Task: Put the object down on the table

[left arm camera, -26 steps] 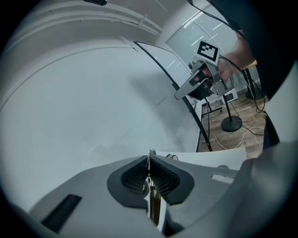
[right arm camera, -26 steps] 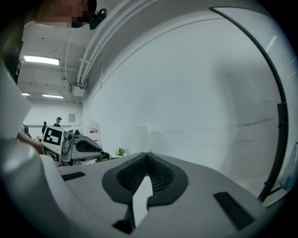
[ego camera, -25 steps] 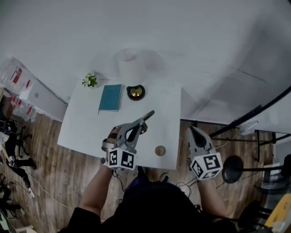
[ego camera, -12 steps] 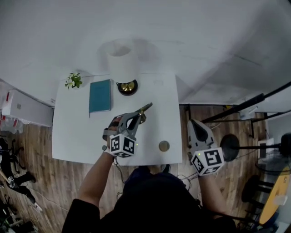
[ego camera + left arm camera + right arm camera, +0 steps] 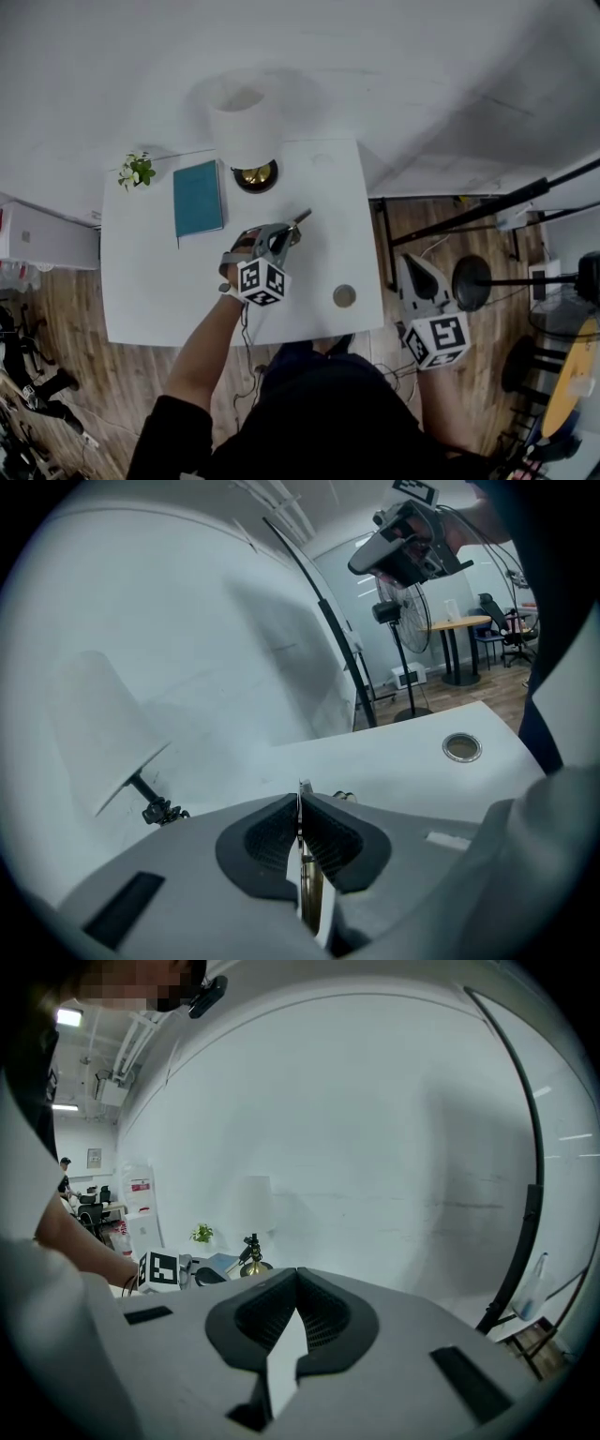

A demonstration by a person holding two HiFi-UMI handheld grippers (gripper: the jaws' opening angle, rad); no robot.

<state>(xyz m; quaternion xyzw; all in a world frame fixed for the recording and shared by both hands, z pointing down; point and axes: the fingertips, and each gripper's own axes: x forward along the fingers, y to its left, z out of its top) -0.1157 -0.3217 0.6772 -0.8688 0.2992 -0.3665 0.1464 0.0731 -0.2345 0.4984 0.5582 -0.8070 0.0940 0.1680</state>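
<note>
My left gripper (image 5: pixel 298 221) hovers over the middle of the white table (image 5: pixel 150 281), just right of the teal book. It is shut on a thin brass-coloured object (image 5: pixel 293 234). In the left gripper view that object (image 5: pixel 309 892) shows edge-on, pinched between the dark ribbed pads (image 5: pixel 272 836), with the jaw tips (image 5: pixel 300 803) pointing over the tabletop. Whether the object touches the table I cannot tell. My right gripper (image 5: pixel 412 269) hangs off the table's right edge above the wooden floor, and in its own view it (image 5: pixel 296 1281) is shut with nothing between the jaws.
A white-shaded lamp (image 5: pixel 242 122) with a brass base (image 5: pixel 254 175) stands at the table's far edge. Beside it lie a teal book (image 5: pixel 198 198) and a small green plant (image 5: pixel 137 171). A round metal disc (image 5: pixel 344 296) lies near the front right corner. Stands and a fan (image 5: pixel 472 279) crowd the floor at right.
The head view has swung, so the table now sits further left and squarer. The left gripper stays shut on the brass object over the table. The right gripper has drifted down and right, away from the edge.
</note>
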